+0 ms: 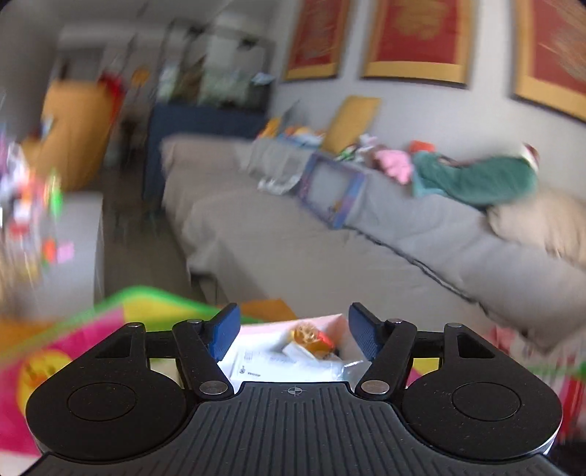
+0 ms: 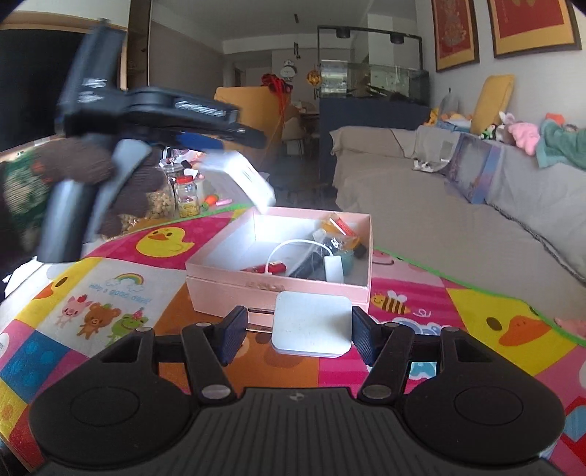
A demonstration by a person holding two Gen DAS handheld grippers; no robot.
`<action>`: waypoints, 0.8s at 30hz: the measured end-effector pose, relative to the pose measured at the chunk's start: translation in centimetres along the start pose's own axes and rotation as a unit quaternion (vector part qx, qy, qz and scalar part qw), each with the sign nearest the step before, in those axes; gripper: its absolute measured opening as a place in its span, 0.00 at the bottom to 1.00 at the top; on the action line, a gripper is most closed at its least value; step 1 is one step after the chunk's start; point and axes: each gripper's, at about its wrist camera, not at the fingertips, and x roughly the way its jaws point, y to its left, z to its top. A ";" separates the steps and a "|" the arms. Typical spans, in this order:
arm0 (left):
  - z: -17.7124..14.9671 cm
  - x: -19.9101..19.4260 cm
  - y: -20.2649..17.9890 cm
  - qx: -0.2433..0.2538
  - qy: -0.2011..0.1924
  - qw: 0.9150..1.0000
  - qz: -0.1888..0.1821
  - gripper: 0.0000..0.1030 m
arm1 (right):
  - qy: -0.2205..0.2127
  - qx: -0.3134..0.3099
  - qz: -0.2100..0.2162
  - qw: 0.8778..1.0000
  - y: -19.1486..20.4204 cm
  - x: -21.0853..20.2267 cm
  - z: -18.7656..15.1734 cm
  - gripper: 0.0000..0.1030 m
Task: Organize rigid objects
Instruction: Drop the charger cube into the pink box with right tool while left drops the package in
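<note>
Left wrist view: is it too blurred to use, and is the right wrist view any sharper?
Left wrist view: heavy motion smear over the sofa and play mat; only the left gripper is crisp. Right wrist view: mostly sharp, the pink box and white square block read clearly, but the other gripper at upper left, with a white object hanging below it, is smeared. Both bend straight edges.

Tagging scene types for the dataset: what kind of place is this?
Most likely a home living room: a long grey fabric sofa strewn with plush toys, red and gold framed wall hangings, and a colourful cartoon play mat.
</note>
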 end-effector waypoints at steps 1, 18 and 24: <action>-0.1 0.2 0.5 -0.012 -0.006 1.000 0.002 0.68 | -0.001 0.001 -0.002 1.000 -0.2 0.0 -0.1 0.59; -9.1 -5.3 12.3 -0.107 0.084 0.986 0.094 0.67 | -0.022 0.034 -0.004 0.999 -0.3 8.4 9.7 0.72; -9.3 -3.8 14.1 -0.135 0.079 0.985 0.072 0.67 | 0.017 0.018 0.041 0.999 1.6 8.4 7.0 0.72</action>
